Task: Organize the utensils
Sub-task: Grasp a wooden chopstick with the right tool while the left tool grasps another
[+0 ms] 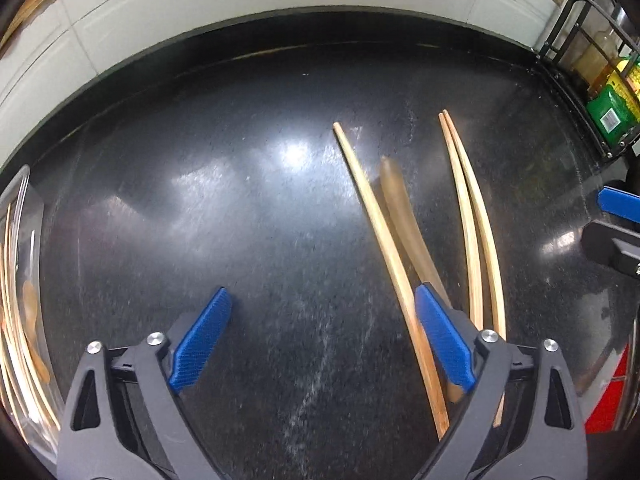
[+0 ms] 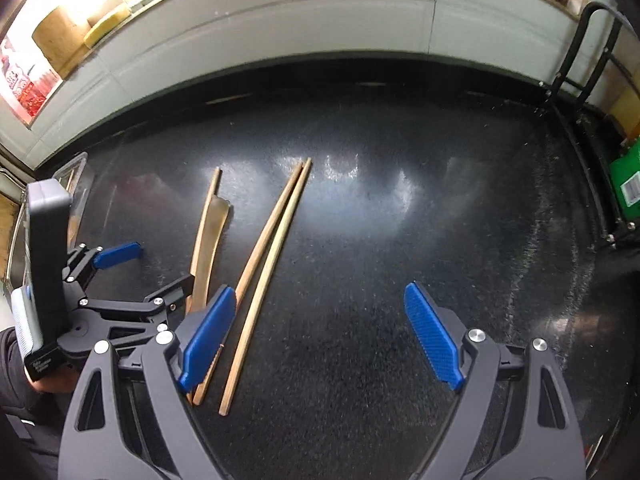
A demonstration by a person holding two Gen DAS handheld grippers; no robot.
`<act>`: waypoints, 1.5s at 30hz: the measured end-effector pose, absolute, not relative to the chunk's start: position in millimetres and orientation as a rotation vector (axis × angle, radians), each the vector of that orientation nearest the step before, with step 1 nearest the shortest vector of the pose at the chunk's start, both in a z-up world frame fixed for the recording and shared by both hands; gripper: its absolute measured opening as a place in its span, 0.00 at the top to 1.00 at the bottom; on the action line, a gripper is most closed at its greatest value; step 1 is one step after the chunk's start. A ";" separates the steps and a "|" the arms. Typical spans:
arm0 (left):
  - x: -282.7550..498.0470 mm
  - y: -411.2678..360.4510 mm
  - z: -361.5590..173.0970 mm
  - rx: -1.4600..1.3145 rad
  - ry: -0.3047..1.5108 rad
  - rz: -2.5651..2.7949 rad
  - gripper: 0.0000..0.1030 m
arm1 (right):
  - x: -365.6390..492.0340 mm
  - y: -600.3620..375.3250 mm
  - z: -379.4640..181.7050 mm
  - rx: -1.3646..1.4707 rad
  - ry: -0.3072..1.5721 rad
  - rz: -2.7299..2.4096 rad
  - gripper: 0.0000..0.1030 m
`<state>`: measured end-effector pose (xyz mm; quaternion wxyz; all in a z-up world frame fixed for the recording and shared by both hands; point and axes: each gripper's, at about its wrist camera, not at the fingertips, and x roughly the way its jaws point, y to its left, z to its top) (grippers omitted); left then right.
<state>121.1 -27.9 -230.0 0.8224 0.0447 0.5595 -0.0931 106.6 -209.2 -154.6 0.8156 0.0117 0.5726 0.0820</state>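
Note:
On the black counter lie a single wooden chopstick (image 1: 372, 216), a flat brown spoon (image 1: 400, 208) beside it, and a pair of chopsticks (image 1: 472, 216) further right. My left gripper (image 1: 322, 300) is open, pointing steeply down. Its right finger sits over the spoon's handle, and the single chopstick runs just inside that finger, untouched by the pads. In the right wrist view my right gripper (image 2: 320, 292) is open, with bare counter between its fingers. The chopstick pair (image 2: 272, 248) passes beside its left finger. The left gripper (image 2: 166, 262) hovers by the spoon (image 2: 212, 232).
A clear container (image 1: 32, 216) holding chopsticks and a wooden spoon stands at the left edge; its corner (image 2: 76, 172) shows in the right wrist view. A black wire rack (image 1: 568, 40) with bottles and a green package (image 1: 610, 116) stands at the right. A tiled wall backs the counter.

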 end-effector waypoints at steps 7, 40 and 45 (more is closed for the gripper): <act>121.5 -41.0 -235.2 0.155 1.135 -0.203 0.11 | 121.1 -204.2 -176.9 -0.003 1.270 0.186 0.19; 125.1 -28.6 -205.9 0.068 1.091 -0.174 0.94 | 122.6 -177.4 -185.0 -0.031 1.235 0.259 0.93; 116.0 -24.8 -177.7 0.058 1.039 -0.173 0.94 | 114.8 -179.6 -158.1 -0.030 1.171 0.258 0.93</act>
